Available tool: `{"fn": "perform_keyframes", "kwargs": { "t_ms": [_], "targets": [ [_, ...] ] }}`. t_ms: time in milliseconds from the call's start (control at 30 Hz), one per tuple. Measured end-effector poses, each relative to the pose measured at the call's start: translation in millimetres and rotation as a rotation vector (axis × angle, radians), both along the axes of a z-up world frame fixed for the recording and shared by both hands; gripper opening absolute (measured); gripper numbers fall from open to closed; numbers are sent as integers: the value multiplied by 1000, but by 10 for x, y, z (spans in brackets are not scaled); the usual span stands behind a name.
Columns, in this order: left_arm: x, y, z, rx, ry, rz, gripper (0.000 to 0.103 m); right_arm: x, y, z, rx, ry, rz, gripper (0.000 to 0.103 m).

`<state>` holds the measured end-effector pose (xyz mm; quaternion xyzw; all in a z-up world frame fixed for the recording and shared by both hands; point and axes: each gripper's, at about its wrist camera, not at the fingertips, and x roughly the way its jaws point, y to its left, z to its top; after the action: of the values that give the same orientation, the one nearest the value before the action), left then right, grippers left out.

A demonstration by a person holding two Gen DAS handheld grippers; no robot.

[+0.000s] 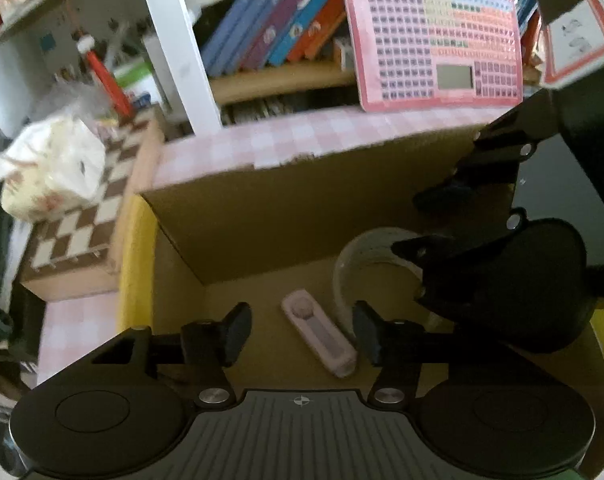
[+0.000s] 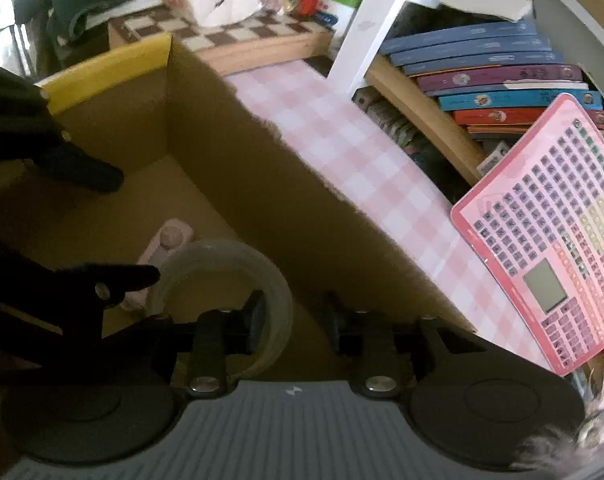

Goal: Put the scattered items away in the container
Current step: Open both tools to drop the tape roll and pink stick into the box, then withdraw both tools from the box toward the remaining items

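Two items already lie on the floor of the cardboard box (image 1: 238,216): a pale pink remote-like device (image 1: 320,330) and a roll of clear tape (image 2: 226,280), side by side and close to touching. The left hand-held gripper (image 1: 302,330) hangs over the pink device with its jaws apart; the device sits between them, but the pads do not press on it. The right hand-held gripper (image 2: 294,320) is likewise parted, one finger dipping inside the tape ring and the other outside its wall, with no squeeze visible.

This looks like the release step, so doing it well means letting both things settle flat before moving. The right finger inside the ring is the one to watch: lift it straight up along the line of the gripper, or it may hook the tape and drag it out again. The left should rise clear of the pink device in the same way and keep away from the near wall of the box. Both tools crowd one corner, so they had better withdraw apart rather than across each other, over the checked desk (image 2: 342,148).
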<state>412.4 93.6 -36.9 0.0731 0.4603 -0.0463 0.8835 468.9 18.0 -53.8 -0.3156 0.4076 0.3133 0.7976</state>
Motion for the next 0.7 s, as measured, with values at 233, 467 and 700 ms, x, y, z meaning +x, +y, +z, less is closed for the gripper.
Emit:
{"fn": "perform_keyframes", "kwargs": {
  "t_ms": [233, 467, 700],
  "targets": [
    [-250, -56, 200, 0, -82, -36, 59, -169, -124, 281, 82, -6, -47, 34],
    [-673, -81, 498, -1, -203, -57, 68, -579, -336, 690, 216, -80, -148, 42],
    [-1248, -39, 828, -14, -313, -64, 77, -1194, -591, 1067, 343, -163, -238, 52]
  ]
}}
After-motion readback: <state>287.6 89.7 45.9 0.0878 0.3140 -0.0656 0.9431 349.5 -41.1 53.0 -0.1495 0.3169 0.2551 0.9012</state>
